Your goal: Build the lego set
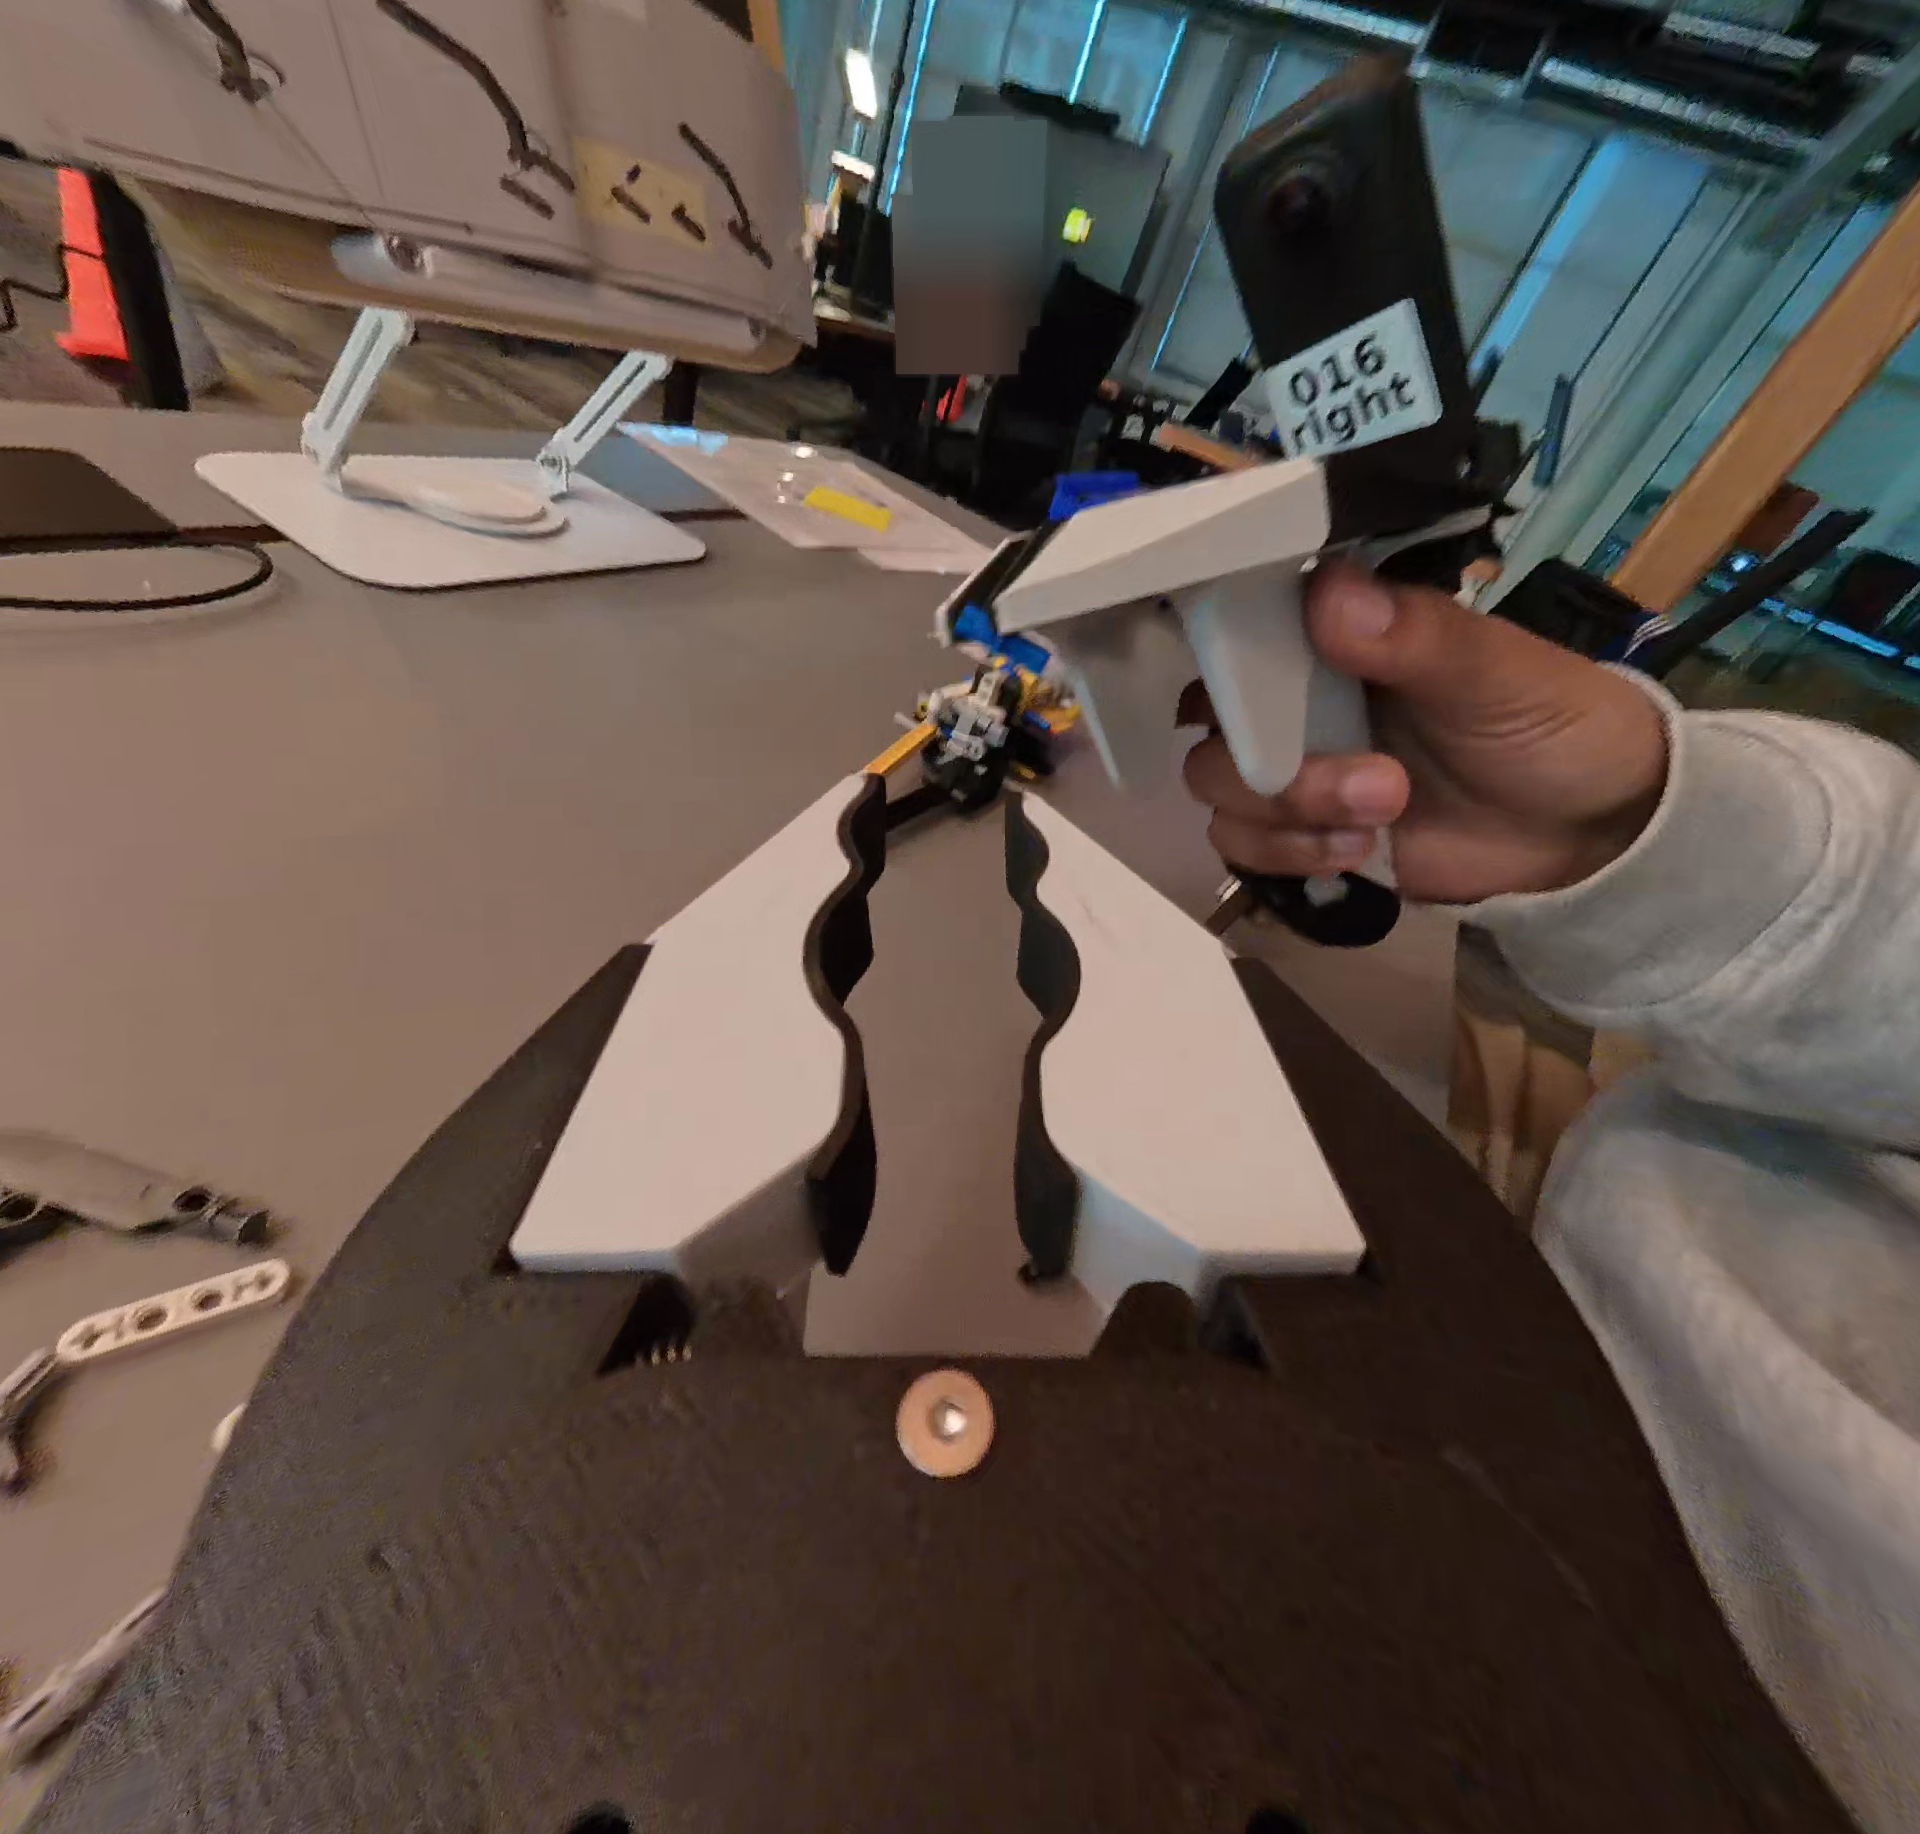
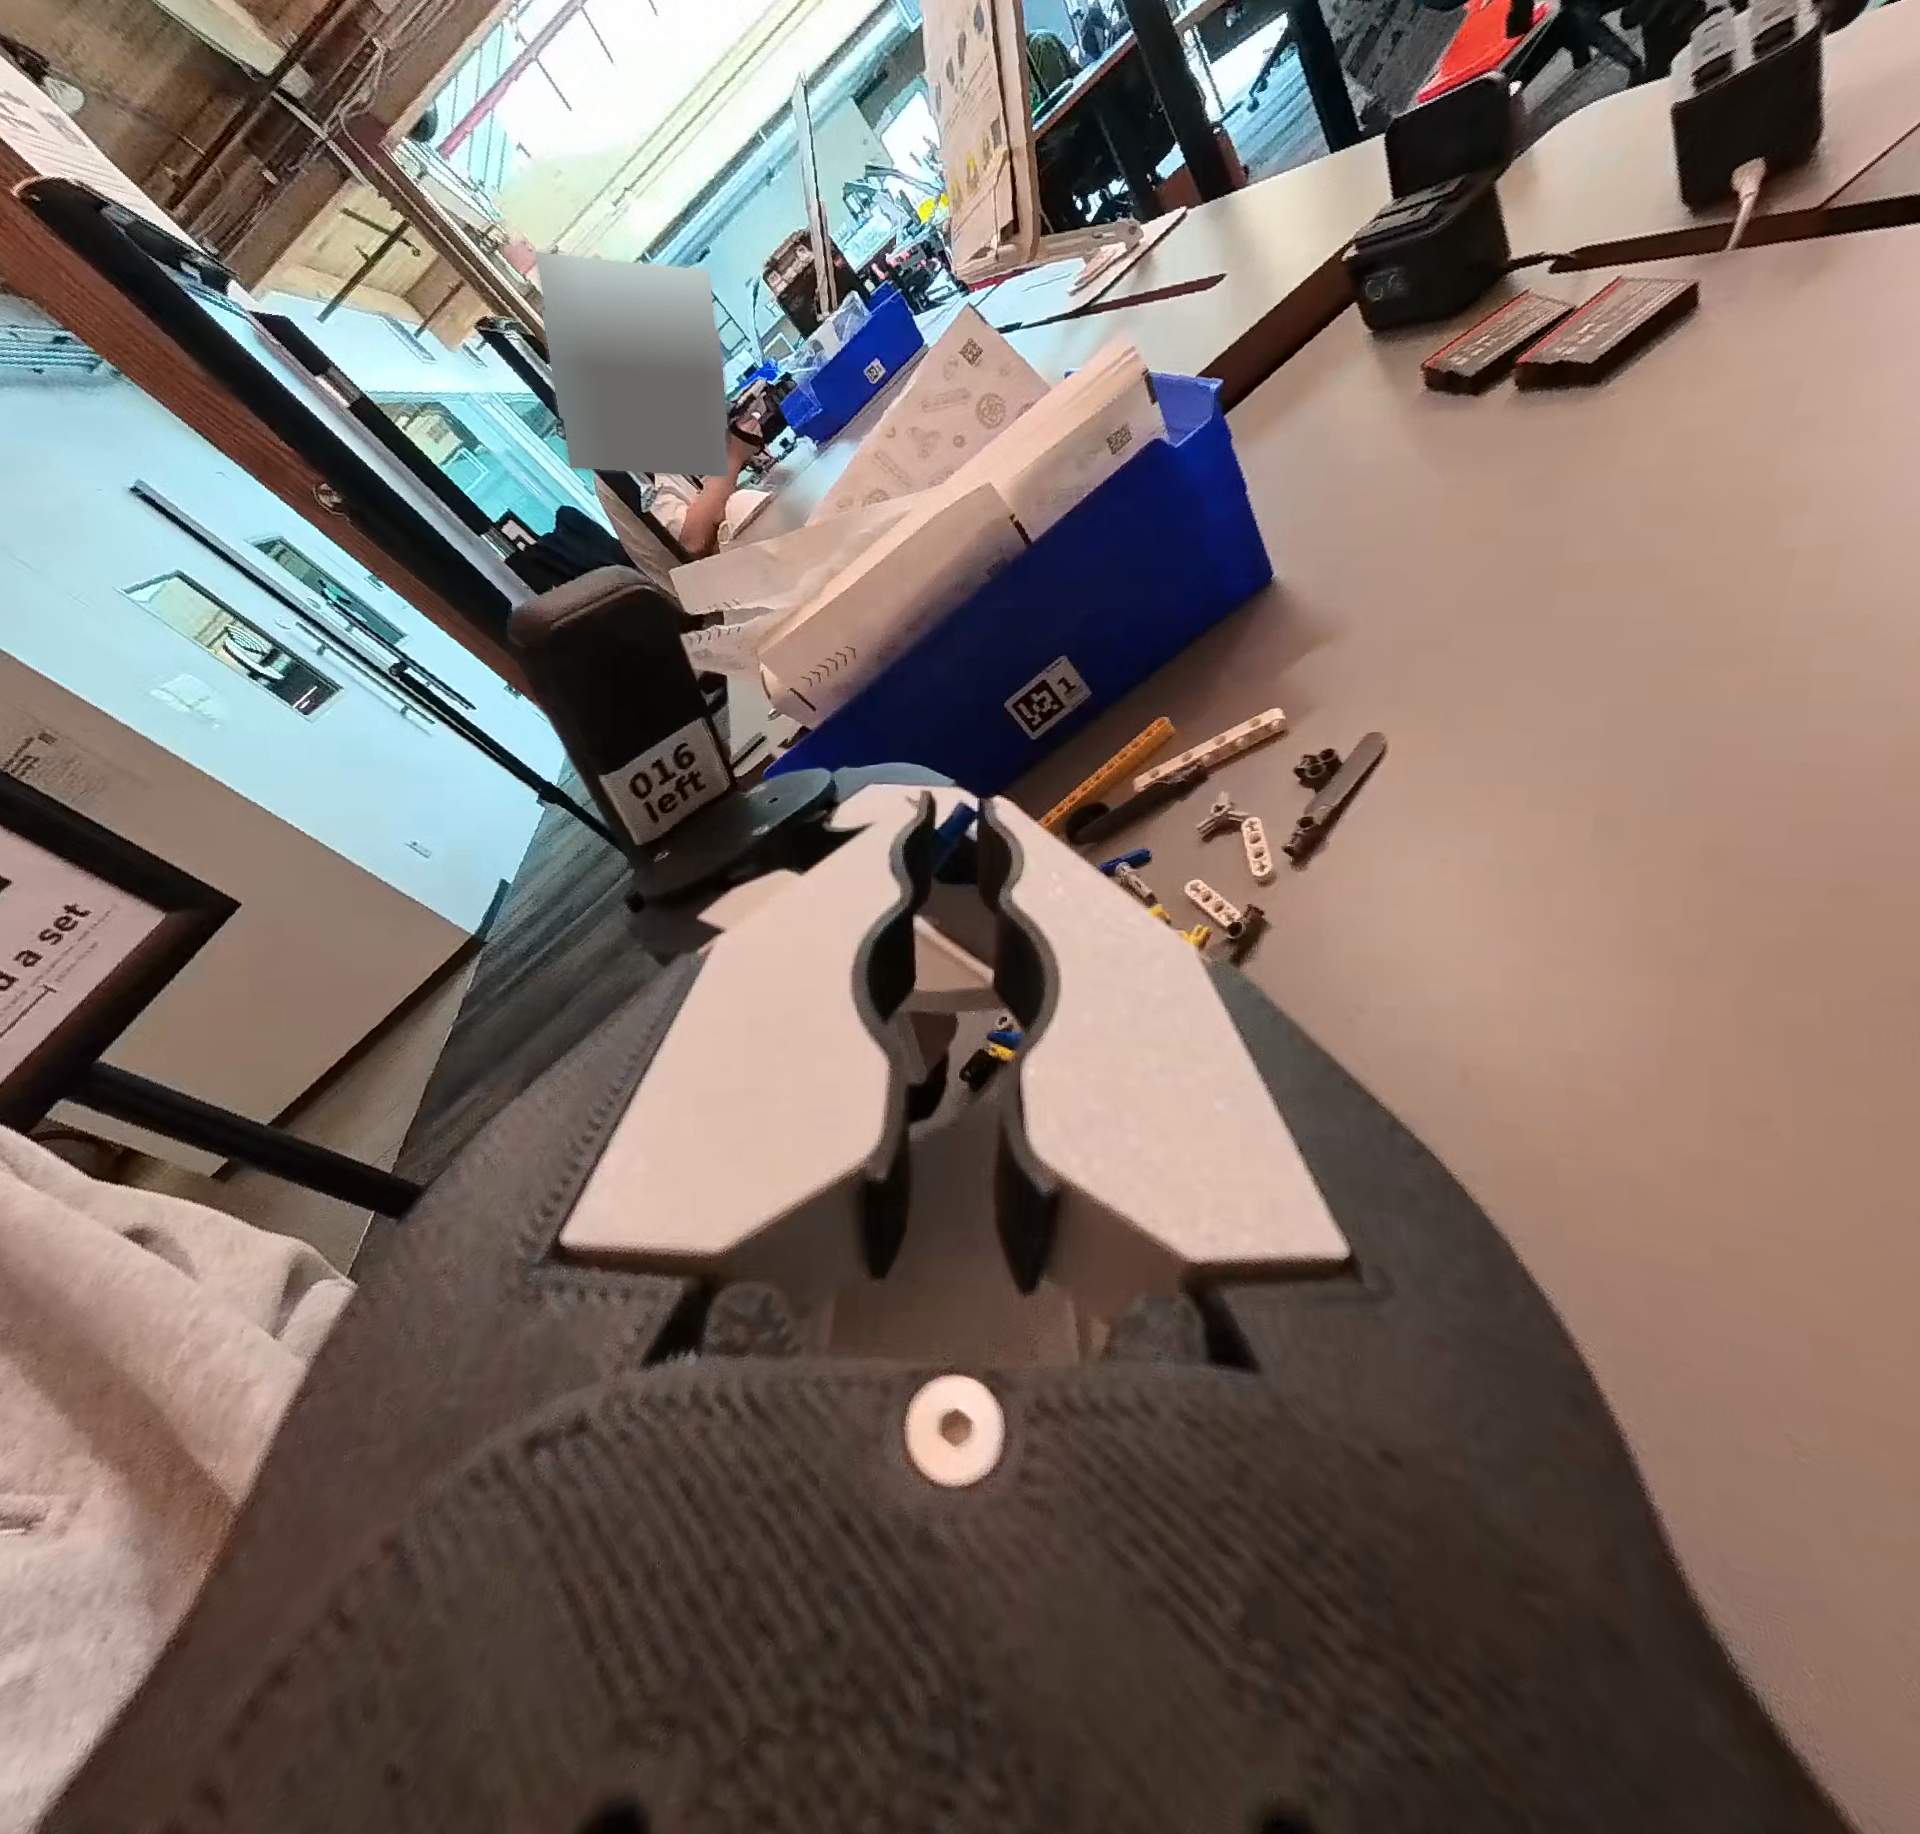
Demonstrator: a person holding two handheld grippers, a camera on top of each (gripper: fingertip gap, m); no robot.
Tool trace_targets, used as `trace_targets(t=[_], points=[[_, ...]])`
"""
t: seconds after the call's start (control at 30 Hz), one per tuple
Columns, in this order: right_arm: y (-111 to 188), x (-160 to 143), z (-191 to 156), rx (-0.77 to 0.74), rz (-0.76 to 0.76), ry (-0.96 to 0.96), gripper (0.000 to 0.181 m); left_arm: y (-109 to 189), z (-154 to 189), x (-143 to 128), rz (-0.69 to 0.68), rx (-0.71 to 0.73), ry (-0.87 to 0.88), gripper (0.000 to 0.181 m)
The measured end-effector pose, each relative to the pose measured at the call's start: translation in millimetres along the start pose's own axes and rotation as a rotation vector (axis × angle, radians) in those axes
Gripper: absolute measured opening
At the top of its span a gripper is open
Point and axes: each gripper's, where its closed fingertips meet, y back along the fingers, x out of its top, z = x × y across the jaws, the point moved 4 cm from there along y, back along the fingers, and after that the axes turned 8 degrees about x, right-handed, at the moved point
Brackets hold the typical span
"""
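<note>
The room is seen as an open workshop with large windows, beams and rows of desks. The grey tabletop (image 2: 1558, 641) carries a blue bin (image 2: 1122, 600) of paper bags and booklets toward its far side, with an instruction booklet on a white stand (image 1: 447, 517) near the far edge.

The step in hand is judged to be the fitting of a blue piece (image 1: 982, 626) onto the partly built model (image 1: 971, 735). The model is pinched at its near end by the jaws of the left gripper (image 1: 940, 808), out over the tabletop. The blue piece is clamped in the jaws of the right gripper (image 2: 951, 834), just above the model.

The next move calls for the blue piece to be aligned and pressed down while the model is held firm.

Loose parts (image 2: 1226, 818) lie scattered beside the bin.
</note>
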Motion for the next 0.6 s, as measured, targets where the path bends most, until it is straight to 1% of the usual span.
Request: trace_targets(t=[0.1, 0.27, 0.3, 0.37, 0.5, 0.6], points=[[-1, -1, -1, 0.006, 0.003, -0.011, 0.006, 0, 4, 6, 0.047, -0.011, 0.028, 0.017], [-7, -6, -5, 0.03, -0.005, -0.051, 0.005, 9, 1, 15, 0.124, -0.003, 0.072, 0.007], [-8, -8, -5, 0.033, -0.009, -0.055, 0.006, 10, -1, 17, 0.134, 0.008, 0.083, 0.006], [-10, -8, -5, 0.042, 0.0, -0.066, 0.006, 12, -7, 17, 0.143, 0.044, 0.099, 0.011], [-12, -8, -7, 0.068, 0.016, -0.096, 0.006, 15, -8, 18, 0.149, 0.04, 0.092, 0.011], [-11, -7, -6, 0.066, 0.042, -0.117, 0.006, 13, 7, 16, 0.119, -0.038, 0.04, 0.011]])
